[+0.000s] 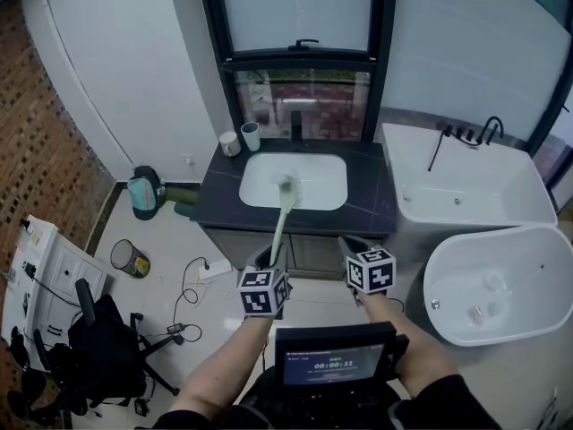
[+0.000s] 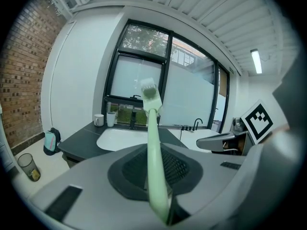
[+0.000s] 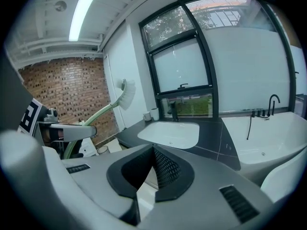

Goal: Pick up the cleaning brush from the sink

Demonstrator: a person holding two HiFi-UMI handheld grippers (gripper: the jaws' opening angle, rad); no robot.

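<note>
The left gripper (image 1: pixel 273 260) is clenched on the lower end of the pale green brush (image 1: pixel 280 220). The brush's long handle runs straight ahead of the jaws and slants upward, so its bristle head hangs in the air on the line toward the white sink (image 1: pixel 333 164), and both gripper views show it lifted clear of the basin. The right gripper (image 1: pixel 351 245) sits just beside it on the right, jaw tips together on nothing, so any further carrying looks like the left hand's job.
</note>
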